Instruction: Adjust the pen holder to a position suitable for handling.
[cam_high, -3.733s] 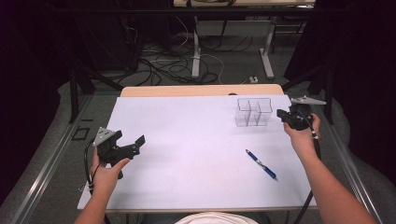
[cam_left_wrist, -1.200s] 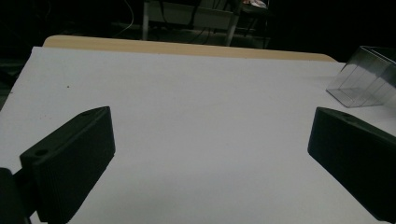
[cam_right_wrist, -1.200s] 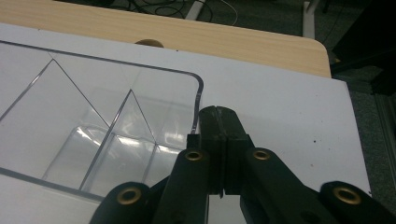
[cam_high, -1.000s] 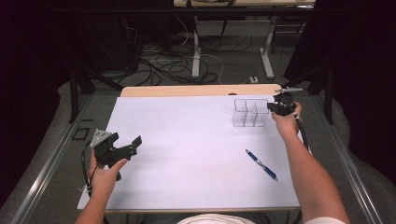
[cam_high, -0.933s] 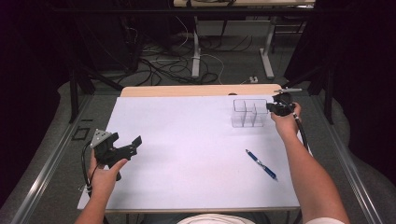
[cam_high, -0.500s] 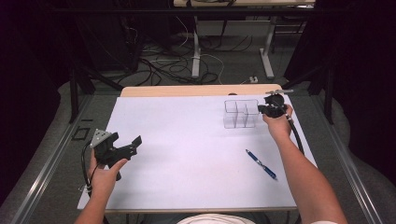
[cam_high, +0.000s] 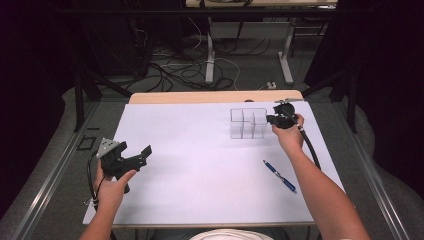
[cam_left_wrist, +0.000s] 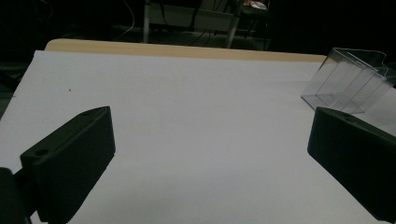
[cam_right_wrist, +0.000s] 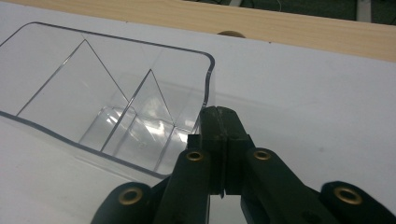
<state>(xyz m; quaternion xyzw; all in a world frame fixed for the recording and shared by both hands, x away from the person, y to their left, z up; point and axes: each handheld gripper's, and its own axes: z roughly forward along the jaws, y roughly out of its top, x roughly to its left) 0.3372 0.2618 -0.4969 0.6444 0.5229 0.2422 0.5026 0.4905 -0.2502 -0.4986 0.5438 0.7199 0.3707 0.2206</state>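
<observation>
A white-topped rectangular table with a pale wooden far edge (cam_high: 165, 125) carried everything. Toward its far right sat a clear plastic organiser tray with inner dividers (cam_high: 248, 123), and a blue ballpoint pen (cam_high: 279, 176) lay nearer the person than the tray, to its right.

The right gripper (cam_right_wrist: 219, 122) stood at the tray's right end, jaws pressed together on what looked like the tray's end wall, though the clear plastic made the pinch hard to confirm. The left gripper (cam_left_wrist: 210, 154) hung well to the left of the tray and nearer the person, jaws spread wide and empty.

A thin, slick wall held only at its rim could slip free, or the light tray could tip or skid if pulled sideways, since the other gripper was too far off to steady it.
</observation>
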